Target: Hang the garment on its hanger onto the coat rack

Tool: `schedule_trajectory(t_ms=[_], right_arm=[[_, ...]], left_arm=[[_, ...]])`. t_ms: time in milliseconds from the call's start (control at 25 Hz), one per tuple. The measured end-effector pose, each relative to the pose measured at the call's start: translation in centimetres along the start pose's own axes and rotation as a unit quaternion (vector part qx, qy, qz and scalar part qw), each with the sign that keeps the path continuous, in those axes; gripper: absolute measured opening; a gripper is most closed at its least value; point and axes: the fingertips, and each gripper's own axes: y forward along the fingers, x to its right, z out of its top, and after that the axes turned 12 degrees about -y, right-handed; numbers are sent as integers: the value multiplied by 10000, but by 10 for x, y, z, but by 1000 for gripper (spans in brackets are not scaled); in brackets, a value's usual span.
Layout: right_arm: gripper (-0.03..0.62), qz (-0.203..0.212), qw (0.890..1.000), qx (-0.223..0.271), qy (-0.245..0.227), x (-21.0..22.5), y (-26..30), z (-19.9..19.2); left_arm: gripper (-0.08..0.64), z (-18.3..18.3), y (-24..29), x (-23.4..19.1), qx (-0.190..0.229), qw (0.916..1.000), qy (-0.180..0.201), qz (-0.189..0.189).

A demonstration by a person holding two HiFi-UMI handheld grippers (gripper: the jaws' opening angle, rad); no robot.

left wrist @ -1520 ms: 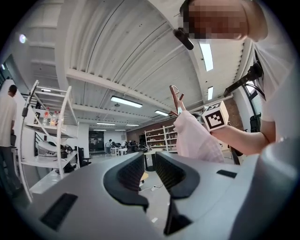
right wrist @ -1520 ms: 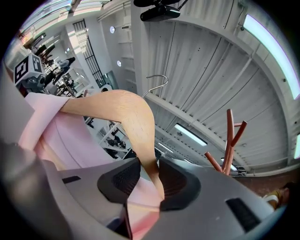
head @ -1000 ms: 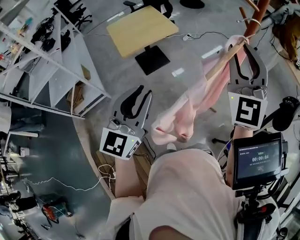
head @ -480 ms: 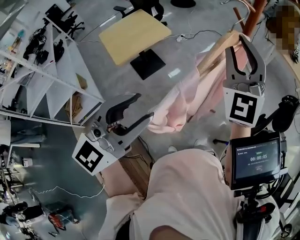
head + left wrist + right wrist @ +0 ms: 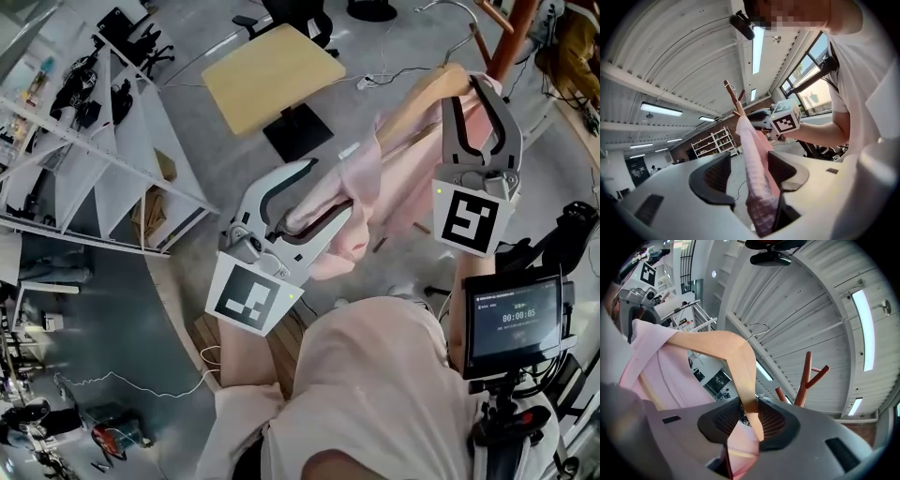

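A pink garment [image 5: 352,192] hangs on a wooden hanger [image 5: 427,94] with a metal hook [image 5: 758,330]. My right gripper [image 5: 469,84] is shut on one arm of the hanger [image 5: 729,345] and holds it up near the brown coat rack [image 5: 513,28], whose pegs [image 5: 806,378] stand beyond the jaws. My left gripper [image 5: 330,190] reaches in from the lower left. Its jaws are opening, and a fold of the garment [image 5: 752,159] runs between them, lying against the right pad only. The right gripper's marker cube [image 5: 785,117] shows behind.
A yellow table [image 5: 272,66] on a black base stands on the grey floor behind. White shelving [image 5: 103,141] fills the left side. A small screen on a stand [image 5: 511,319] is at the lower right. Cables trail across the floor.
My left gripper has swung up and right to the hanging garment, and its jaws have spread wide around the cloth. The right gripper keeps hold of the hanger and has shifted slightly left.
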Motion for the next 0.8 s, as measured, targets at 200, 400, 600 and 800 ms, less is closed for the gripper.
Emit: schedule_trajectory(t_ms=[200,400,600,800], right_arm=[[121,-178,9998,34,-90,7,-1,7],[121,-311,9993,118,-175,14,2,17],[121,-113,9989,359,-294,11,8,26],[123,447,9951,573,-667,0,13,32]], left_arm=[[84,0,-3,-13,71,9984,-552,-83],[48,5,-6,-16,36,9970,-688,-359],[48,7,-11,-25,-3,9960,-762,-470],[46,4,-15,-28,-22,9969,-597,-522]])
